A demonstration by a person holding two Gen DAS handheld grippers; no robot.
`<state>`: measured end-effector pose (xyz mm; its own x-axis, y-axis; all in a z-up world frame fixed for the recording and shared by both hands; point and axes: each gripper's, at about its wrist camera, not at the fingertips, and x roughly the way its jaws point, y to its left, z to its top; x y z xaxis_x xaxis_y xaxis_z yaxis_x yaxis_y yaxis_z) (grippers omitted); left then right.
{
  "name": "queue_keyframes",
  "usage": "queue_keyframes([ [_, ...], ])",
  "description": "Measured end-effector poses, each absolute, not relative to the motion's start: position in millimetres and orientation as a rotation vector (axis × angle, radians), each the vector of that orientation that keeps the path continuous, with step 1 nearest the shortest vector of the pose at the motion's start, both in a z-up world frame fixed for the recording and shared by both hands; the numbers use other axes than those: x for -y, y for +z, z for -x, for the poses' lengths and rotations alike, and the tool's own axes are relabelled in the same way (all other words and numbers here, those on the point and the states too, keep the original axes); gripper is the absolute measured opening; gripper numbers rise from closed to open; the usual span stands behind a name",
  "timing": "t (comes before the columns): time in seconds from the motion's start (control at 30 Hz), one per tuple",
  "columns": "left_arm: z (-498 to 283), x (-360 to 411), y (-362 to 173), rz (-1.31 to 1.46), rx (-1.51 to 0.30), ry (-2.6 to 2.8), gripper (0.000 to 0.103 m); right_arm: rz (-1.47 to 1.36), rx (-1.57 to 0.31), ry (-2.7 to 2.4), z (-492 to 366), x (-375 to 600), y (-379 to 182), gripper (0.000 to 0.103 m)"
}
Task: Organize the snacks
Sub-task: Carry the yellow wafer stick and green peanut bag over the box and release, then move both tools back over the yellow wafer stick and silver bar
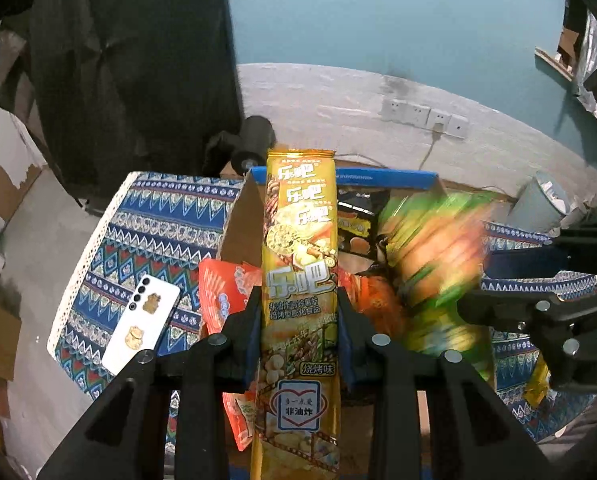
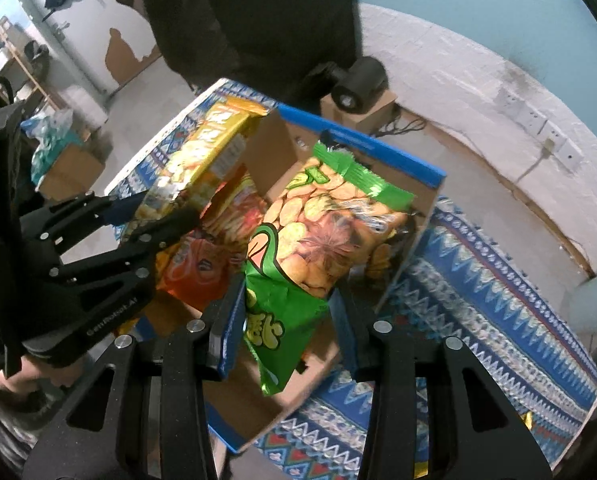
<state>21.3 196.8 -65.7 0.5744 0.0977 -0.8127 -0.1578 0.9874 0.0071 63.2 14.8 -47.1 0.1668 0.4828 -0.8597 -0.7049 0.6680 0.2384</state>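
Note:
My left gripper (image 1: 298,320) is shut on a tall yellow snack pack (image 1: 298,248) and holds it upright over the blue-edged cardboard box (image 1: 382,178). My right gripper (image 2: 286,312) is shut on a green biscuit bag (image 2: 318,224) and holds it over the same box (image 2: 378,152). The green bag is a blur in the left wrist view (image 1: 434,256), with the right gripper (image 1: 474,304) behind it. Orange snack bags (image 1: 222,292) lie inside the box, also seen in the right wrist view (image 2: 202,264). The left gripper (image 2: 158,216) with the yellow pack (image 2: 206,148) shows at the left there.
The box stands on a table with a blue patterned cloth (image 1: 146,232). A white phone (image 1: 142,328) lies on the cloth left of the box. A grey bin (image 1: 538,200) stands at the right. A black speaker (image 2: 358,80) sits on a carton behind the table.

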Motion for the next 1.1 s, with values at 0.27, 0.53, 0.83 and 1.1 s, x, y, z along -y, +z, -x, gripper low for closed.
queue_keyframes([
  [0.27, -16.8, -184.5, -54.9, 0.004, -0.894, 0.164, 0.062, 0.209, -1.107, 0.764, -71.7, -3.0, -45.3, 0.068],
  [0.53, -18.6, -163.2, -49.0, -0.033, -0.884, 0.136, 0.071, 0.159, -1.091, 0.697, -72.9, 29.0, -38.4, 0.074],
  [0.83, -22.7, -127.5, -43.7, -0.050, -0.882, 0.053, 0.076, 0.120, -1.103, 0.612, -68.9, 80.8, -43.0, 0.076],
  [1.1, -26.9, -81.8, -45.6, -0.082, -0.906, -0.047, 0.076, 0.073, -1.133, 0.529, -65.8, 134.8, -59.2, 0.076],
])
